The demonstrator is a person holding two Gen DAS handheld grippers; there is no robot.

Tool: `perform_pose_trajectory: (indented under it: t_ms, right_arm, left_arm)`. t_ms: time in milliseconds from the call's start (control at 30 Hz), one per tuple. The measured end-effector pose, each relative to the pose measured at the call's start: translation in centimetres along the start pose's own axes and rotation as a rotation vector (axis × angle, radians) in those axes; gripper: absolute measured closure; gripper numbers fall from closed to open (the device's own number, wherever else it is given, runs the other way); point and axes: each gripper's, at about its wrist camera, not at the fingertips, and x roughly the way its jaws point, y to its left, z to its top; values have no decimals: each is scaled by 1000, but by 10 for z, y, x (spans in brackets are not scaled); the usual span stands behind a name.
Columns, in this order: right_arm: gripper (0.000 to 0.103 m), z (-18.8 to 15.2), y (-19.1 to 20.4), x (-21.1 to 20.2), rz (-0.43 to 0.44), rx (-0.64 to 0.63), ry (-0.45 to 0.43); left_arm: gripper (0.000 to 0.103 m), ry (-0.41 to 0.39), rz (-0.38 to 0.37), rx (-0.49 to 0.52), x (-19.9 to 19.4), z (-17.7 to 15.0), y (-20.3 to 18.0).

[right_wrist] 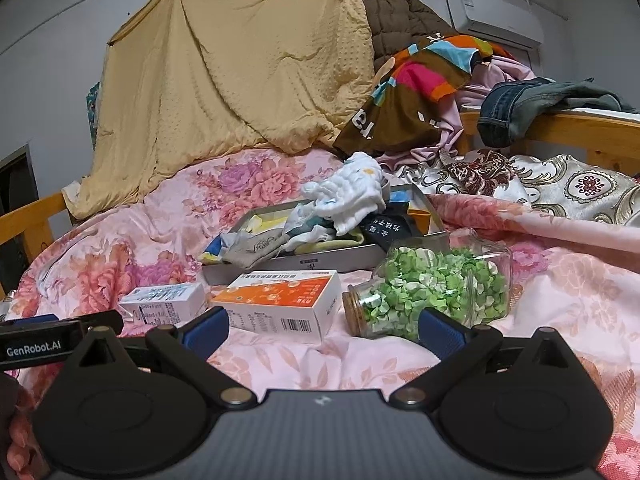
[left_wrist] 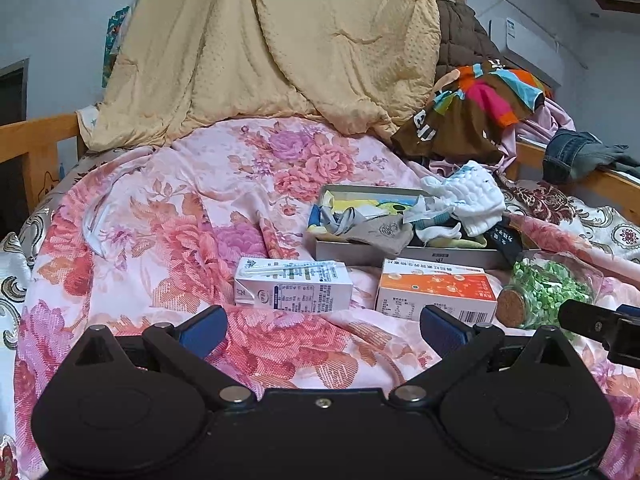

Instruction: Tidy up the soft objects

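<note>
Both grippers [left_wrist: 324,326] [right_wrist: 324,328] spread wide, empty, low over bed [left_wrist: 160,216]. White cloth [left_wrist: 468,196] heaped in tray [left_wrist: 400,254] at 1 o'clock: light, floppy; pinch top fold.

Two cartons [left_wrist: 293,287] and a jar [left_wrist: 548,294] lie before the tray [left_wrist: 400,254] of cloths [left_wrist: 466,196].

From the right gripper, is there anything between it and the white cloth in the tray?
Yes. The open right gripper faces the orange box and the glass jar of green pieces, both lying on the bedspread in front of the tray. The white cloth sits beyond them on the sock pile.
</note>
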Motion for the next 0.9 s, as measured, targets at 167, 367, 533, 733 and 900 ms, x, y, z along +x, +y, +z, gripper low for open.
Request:
perform_pose_trajectory:
  t_ms: [167, 367, 533, 733, 900]
  right_arm:
    - [0, 0, 0, 0, 0, -4, -2]
    - [0, 0, 1, 1, 1, -3, -1]
    - [0, -1, 1, 1, 2, -1, 4]
    - [0, -1, 1, 1, 4, 0, 5]
    - [0, -1, 1, 2, 5, 2, 3]
  left_arm:
    - [1, -6, -2, -1, -1, 0, -1]
    - [1, -11, -4, 3, -3, -1, -2]
    - [1, -10, -3, 3, -3, -1, -2]
    - [1, -11, -5, 7, -3, -2, -3]
    - [1, -8, -9, 14, -3, -5, -4]
